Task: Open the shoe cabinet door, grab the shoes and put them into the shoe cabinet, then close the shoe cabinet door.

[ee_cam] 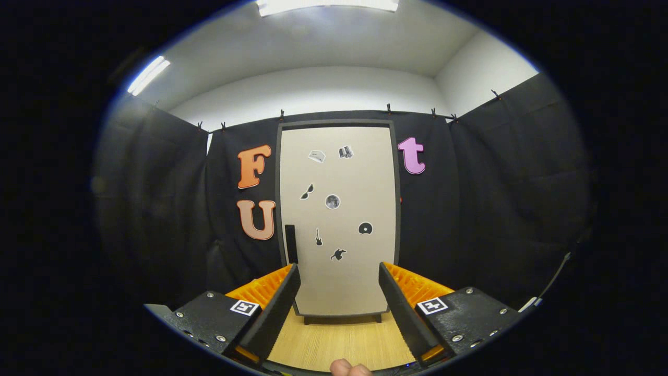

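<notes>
Our jaws (pixel 339 297) stand wide open, holding nothing; beyond them the shoe cabinet door (pixel 339 219) is closed, so everything remains.

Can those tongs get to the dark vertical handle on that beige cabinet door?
Probably yes: the open tongs face the closed beige cabinet door, and nothing lies between them and its dark vertical handle.
</notes>
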`<state>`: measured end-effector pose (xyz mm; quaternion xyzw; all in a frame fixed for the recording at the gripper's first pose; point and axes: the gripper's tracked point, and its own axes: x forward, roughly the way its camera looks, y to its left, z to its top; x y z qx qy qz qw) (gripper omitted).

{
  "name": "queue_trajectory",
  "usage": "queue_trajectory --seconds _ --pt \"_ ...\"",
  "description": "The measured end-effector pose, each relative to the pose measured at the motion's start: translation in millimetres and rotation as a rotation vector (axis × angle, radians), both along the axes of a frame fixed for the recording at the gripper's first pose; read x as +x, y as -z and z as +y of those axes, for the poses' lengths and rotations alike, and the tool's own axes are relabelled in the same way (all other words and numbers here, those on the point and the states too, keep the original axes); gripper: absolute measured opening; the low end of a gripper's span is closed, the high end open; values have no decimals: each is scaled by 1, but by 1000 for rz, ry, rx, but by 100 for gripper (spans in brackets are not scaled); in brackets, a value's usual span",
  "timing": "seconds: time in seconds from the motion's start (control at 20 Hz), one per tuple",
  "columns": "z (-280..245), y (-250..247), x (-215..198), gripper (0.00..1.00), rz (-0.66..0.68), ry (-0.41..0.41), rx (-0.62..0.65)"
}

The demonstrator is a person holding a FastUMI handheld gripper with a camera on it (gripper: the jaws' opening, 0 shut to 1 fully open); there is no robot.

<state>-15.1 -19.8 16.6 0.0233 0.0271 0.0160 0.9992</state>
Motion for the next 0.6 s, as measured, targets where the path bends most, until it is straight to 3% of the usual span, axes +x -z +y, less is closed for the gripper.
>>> queue_trajectory --seconds 0.6 --pt "-49 5 -46 95 2 -17 60"
